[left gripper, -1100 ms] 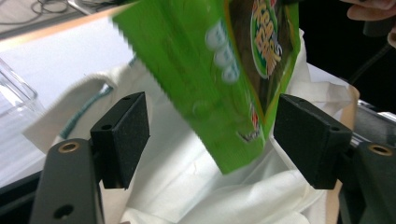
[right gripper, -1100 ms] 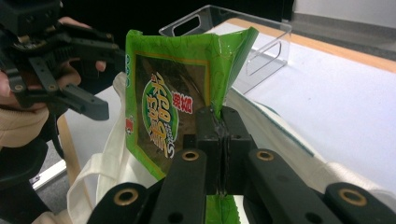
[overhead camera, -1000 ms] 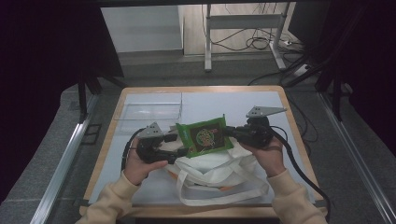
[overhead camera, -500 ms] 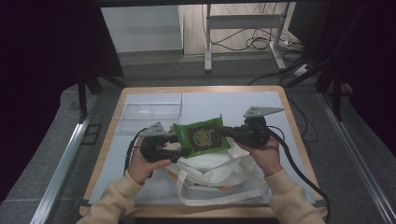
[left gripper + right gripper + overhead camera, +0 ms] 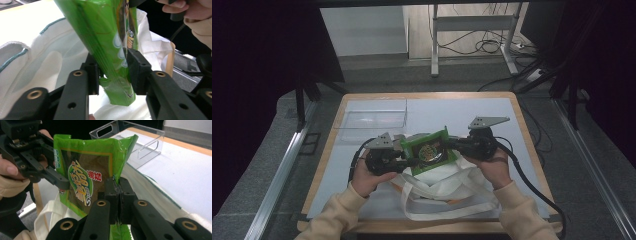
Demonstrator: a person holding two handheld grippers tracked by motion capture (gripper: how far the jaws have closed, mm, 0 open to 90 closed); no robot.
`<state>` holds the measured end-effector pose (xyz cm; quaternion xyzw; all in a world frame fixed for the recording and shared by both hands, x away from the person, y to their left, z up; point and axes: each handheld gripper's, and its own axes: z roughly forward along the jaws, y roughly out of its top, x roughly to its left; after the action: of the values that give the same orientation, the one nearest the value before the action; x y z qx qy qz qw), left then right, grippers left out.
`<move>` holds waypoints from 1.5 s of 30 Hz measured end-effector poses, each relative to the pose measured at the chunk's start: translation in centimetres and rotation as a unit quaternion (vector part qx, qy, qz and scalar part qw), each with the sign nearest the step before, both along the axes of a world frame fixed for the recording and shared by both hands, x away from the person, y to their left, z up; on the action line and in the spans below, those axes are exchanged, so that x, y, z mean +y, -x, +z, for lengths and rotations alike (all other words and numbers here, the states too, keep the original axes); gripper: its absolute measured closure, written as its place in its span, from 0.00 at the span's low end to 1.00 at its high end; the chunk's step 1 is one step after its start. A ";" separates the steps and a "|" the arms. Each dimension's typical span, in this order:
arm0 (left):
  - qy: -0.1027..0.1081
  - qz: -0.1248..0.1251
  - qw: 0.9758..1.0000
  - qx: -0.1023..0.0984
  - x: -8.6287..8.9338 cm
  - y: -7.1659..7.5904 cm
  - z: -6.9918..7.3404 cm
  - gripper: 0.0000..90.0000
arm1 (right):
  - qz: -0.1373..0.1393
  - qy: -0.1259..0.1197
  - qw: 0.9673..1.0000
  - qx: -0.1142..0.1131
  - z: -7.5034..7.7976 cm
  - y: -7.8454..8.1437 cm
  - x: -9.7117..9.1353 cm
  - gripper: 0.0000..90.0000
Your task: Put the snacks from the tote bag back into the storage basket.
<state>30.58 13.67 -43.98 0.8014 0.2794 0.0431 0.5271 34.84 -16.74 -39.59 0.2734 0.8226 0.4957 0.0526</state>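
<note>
Both tongs — L (image 5: 408, 159), R (image 5: 451, 144) — pinch green packet (image 5: 430, 151) over bag (image 5: 447, 192).

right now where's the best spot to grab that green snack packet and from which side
Grip the green snack packet by its flat sealed side edges, coming in level from each side. It hangs upright over the white bag, and both grippers, left and right, already pinch those thin seams.

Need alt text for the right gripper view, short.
The right gripper is shut on the edge of a green snack packet held upright over a white cloth bag. The left gripper grips the packet's other side, its jaws having just closed. A clear plastic bin stands behind on the table.
</note>
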 end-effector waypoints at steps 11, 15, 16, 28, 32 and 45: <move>-0.002 0.007 1.000 0.001 0.6 -0.2 0.2 0.83 | -0.002 0.033 0.999 0.011 -1.2 -0.5 0.0 0.82; 0.003 0.009 1.000 0.001 0.8 -0.1 0.4 0.85 | 0.002 0.029 1.000 0.012 -1.1 -0.3 -0.3 0.78; 0.004 0.009 1.000 0.001 0.8 -0.1 0.4 0.86 | 0.003 0.029 1.000 0.011 -1.1 -0.2 -0.4 0.77; 0.024 0.018 1.000 0.001 2.1 -0.3 1.1 0.87 | 0.007 0.029 1.000 0.009 -0.8 0.3 -1.1 0.67; 0.012 0.021 1.000 -0.003 2.7 -0.4 1.9 0.87 | 0.007 0.037 0.999 -0.007 -0.2 0.8 -1.8 0.58; -0.042 0.007 0.999 -0.001 3.1 -1.1 3.4 0.87 | 0.012 0.056 0.998 -0.031 0.5 1.7 -2.3 0.39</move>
<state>31.68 16.76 -40.56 0.8208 0.2827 0.0597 0.4927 33.11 -19.08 -39.12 0.2444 0.8502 0.4581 0.0868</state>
